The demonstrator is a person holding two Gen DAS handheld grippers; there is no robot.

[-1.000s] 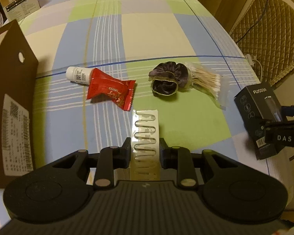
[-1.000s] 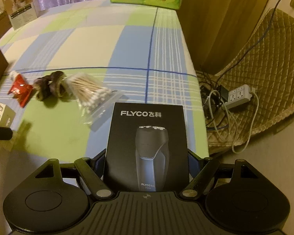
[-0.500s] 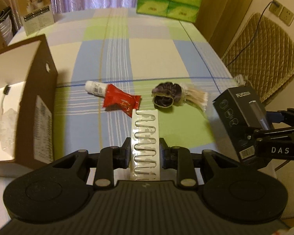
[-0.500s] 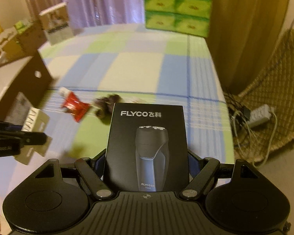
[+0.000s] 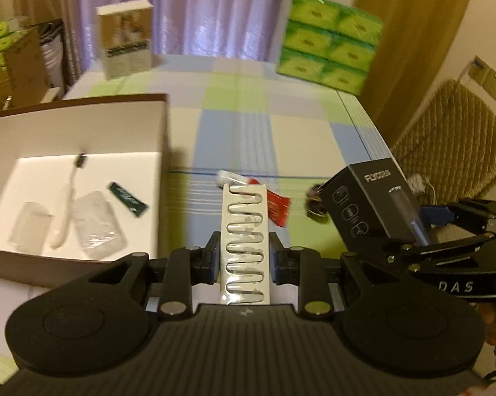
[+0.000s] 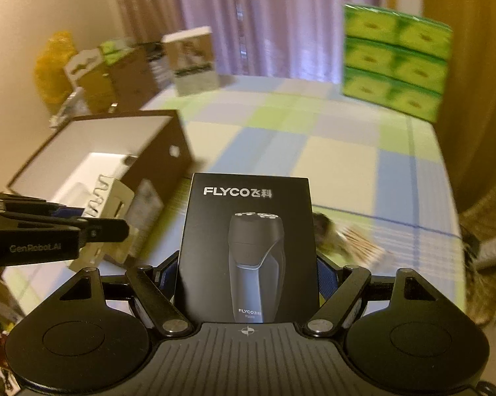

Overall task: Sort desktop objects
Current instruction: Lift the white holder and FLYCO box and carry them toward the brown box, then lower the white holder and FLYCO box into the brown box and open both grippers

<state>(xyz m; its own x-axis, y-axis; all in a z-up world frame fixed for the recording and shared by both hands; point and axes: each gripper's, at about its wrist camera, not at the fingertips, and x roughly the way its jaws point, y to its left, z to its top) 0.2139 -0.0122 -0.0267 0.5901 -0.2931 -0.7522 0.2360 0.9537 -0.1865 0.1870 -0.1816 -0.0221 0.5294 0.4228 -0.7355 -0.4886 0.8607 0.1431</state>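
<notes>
My left gripper is shut on a white card of paper clips, held above the checked tablecloth. My right gripper is shut on a black FLYCO shaver box; that shaver box also shows at the right of the left wrist view. The brown open box with a white inside stands to the left and holds a toothbrush, a green sachet and clear packets. A red packet, a white bottle, a dark scrunchie and cotton swabs lie on the cloth.
Green tissue packs are stacked at the table's far right. A tan carton stands at the far left. A woven chair is beside the table's right edge. Cardboard boxes pile up past the left side.
Both grippers have risen with their loads and tilted up. The open box's inside has come into full view on the left. The two grippers are now closer together.
</notes>
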